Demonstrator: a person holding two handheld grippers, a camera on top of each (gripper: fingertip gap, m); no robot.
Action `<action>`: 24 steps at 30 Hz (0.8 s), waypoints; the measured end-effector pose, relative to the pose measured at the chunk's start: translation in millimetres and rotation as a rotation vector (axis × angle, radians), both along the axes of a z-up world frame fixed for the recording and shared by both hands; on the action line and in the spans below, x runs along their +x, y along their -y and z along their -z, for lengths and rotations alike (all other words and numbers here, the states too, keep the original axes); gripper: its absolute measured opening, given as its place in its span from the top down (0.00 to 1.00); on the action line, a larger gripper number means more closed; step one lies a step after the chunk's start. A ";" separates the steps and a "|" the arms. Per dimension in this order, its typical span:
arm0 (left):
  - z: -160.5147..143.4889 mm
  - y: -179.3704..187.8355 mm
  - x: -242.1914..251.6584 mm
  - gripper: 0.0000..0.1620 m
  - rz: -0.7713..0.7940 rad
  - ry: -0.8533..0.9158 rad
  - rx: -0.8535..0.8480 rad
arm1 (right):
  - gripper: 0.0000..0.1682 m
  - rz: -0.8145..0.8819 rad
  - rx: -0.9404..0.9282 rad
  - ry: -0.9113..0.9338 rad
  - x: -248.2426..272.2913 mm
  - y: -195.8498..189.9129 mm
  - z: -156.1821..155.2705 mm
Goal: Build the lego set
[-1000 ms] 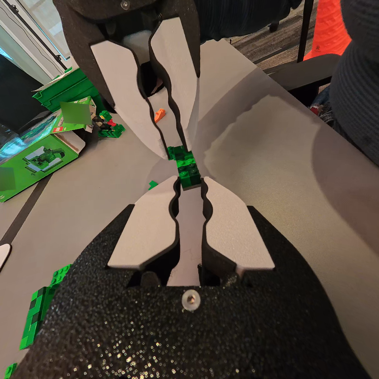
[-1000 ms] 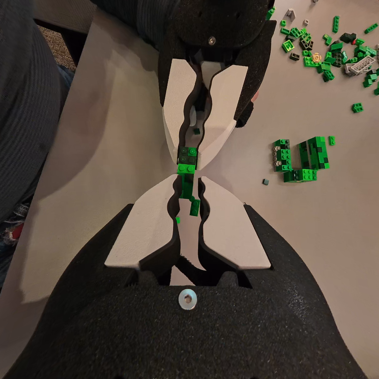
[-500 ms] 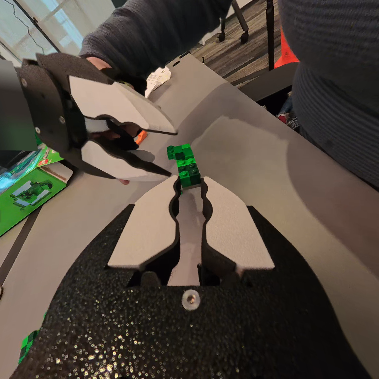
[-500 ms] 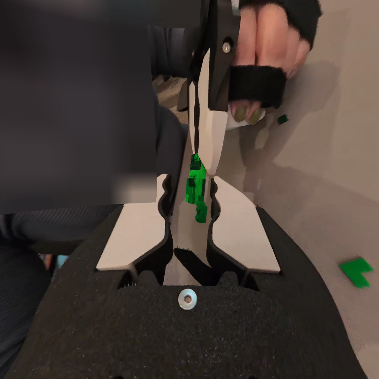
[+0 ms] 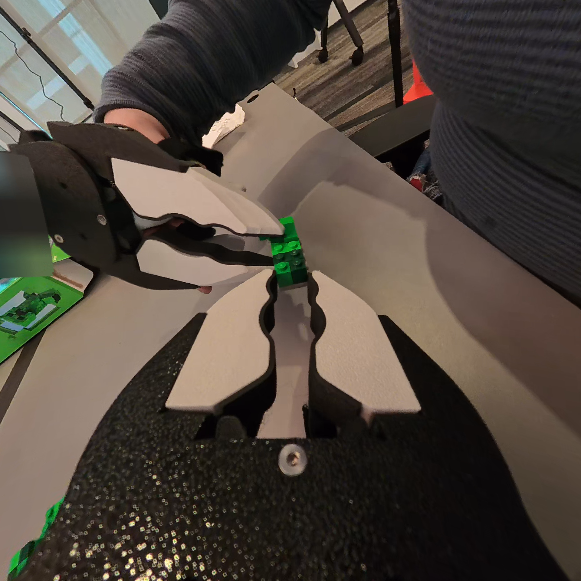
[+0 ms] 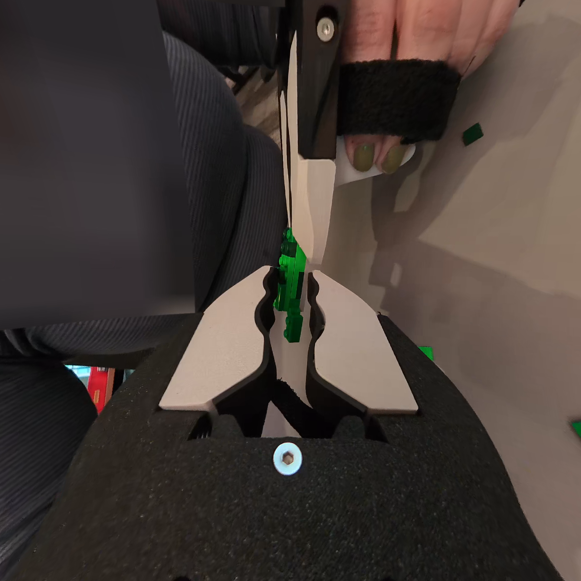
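A small assembly of light and dark green bricks (image 5: 289, 261) is held above the grey table (image 5: 393, 283). My left gripper (image 5: 291, 276) is shut on its lower end. My right gripper (image 5: 276, 246) reaches in from the left, with one finger above and one below the assembly's upper part. In the right wrist view my right gripper (image 6: 289, 273) is closed on the assembly (image 6: 290, 283), which stands edge-on between the fingertips. A small green piece (image 6: 294, 328) hangs from its near end. The left gripper (image 6: 301, 248) comes down from above, seen edge-on.
A green set box (image 5: 28, 311) lies at the far left and built green parts (image 5: 22, 559) at the bottom left. A person's torso (image 5: 503, 157) borders the table's right edge. Loose green pieces (image 6: 472, 134) lie on the table. A strapped hand (image 6: 399, 100) holds the left gripper. The grippers are tip to tip, or close to it.
My right gripper let go of the assembly's far end, opened, swung round to its side and closed on it again. My left gripper kept its hold throughout.
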State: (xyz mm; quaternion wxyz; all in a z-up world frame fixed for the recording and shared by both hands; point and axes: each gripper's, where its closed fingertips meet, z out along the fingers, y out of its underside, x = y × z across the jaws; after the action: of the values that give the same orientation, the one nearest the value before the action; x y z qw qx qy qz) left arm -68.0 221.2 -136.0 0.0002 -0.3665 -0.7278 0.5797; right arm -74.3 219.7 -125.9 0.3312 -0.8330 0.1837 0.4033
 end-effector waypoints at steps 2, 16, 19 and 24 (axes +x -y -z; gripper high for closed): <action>1.5 0.1 -0.6 0.89 0.001 0.012 0.004 | 0.90 -0.013 -0.008 0.023 -0.4 0.1 2.2; 8.1 9.1 23.0 0.89 -0.154 -0.013 0.054 | 0.70 0.147 0.043 0.408 27.0 4.4 -2.1; 3.3 13.5 42.7 0.89 -0.270 -0.122 0.062 | 0.69 0.265 0.014 0.687 49.5 11.6 -11.1; -10.7 15.2 67.2 0.89 -0.389 -0.453 0.072 | 0.71 0.390 -0.170 1.380 80.9 21.5 -26.9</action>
State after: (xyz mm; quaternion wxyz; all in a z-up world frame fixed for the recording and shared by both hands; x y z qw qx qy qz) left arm -0.8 206.1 -125.3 0.0647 -0.0813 -0.7859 0.6096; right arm 6.7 198.2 -99.1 0.3716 -0.8730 0.1087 -0.2966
